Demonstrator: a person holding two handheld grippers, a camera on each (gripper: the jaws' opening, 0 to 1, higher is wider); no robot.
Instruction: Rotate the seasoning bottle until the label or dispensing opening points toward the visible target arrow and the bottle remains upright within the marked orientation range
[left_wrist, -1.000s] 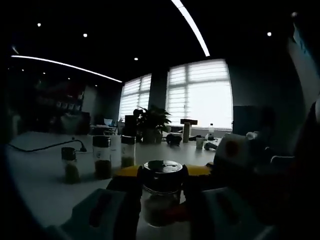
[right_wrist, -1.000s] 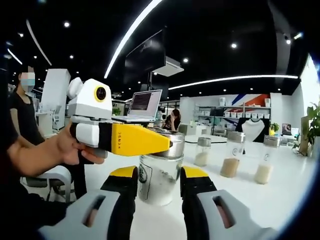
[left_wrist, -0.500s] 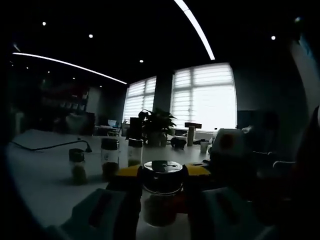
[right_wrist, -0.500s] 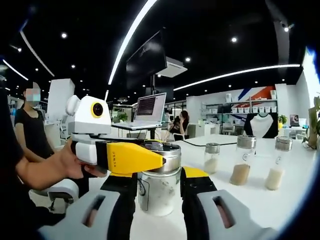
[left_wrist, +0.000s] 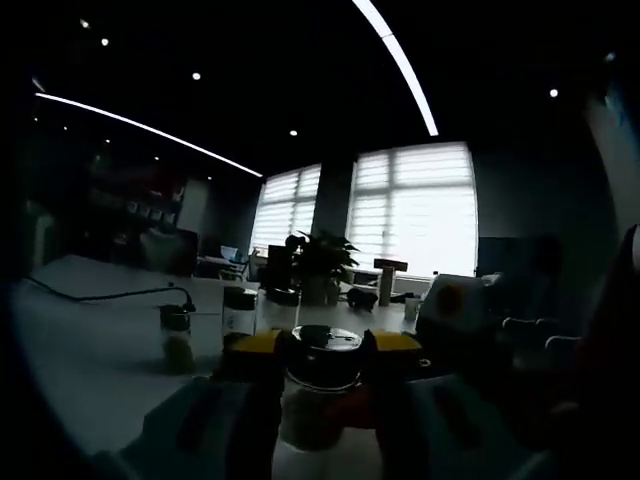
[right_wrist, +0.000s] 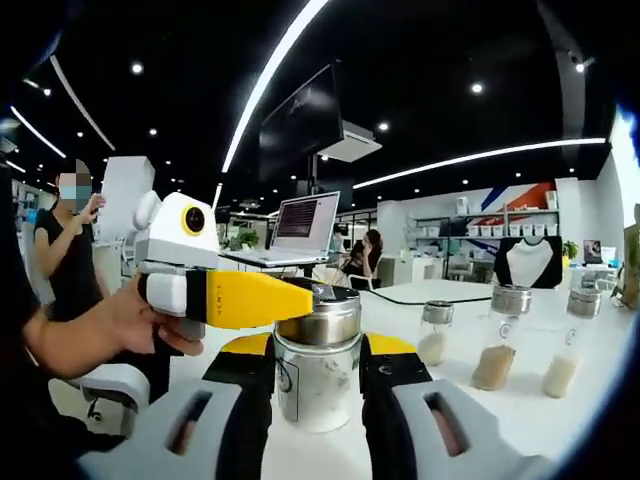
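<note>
While your right gripper (right_wrist: 318, 365) stands low in the frame with its jaws narrowed on the glass body of the bottle (right_wrist: 318, 375), your left gripper (right_wrist: 250, 298) reaches in from the left of the right gripper view, its yellow jaw tip lying along the steel lid (right_wrist: 318, 322). In the left gripper view the left gripper (left_wrist: 322, 365) frames the same lid (left_wrist: 325, 345) at bottom centre, jaws close on either side of it; the picture is too dark to tell whether they truly pinch it. The bottle stands upright on the white table (right_wrist: 480, 420), at bottom centre of both views.

You seem to be mid-turn, one tool steadying the body and the other working the top. No target arrow or range mark can be made out, so judge alignment by the label, part of which shows on the bottle's left side. Next, twist gently about the upright axis and keep the base flat.

Further right, three jars (right_wrist: 497, 350) stand in a row, well apart from the bottle. Beyond, a laptop (right_wrist: 303, 222) sits upper centre.
</note>
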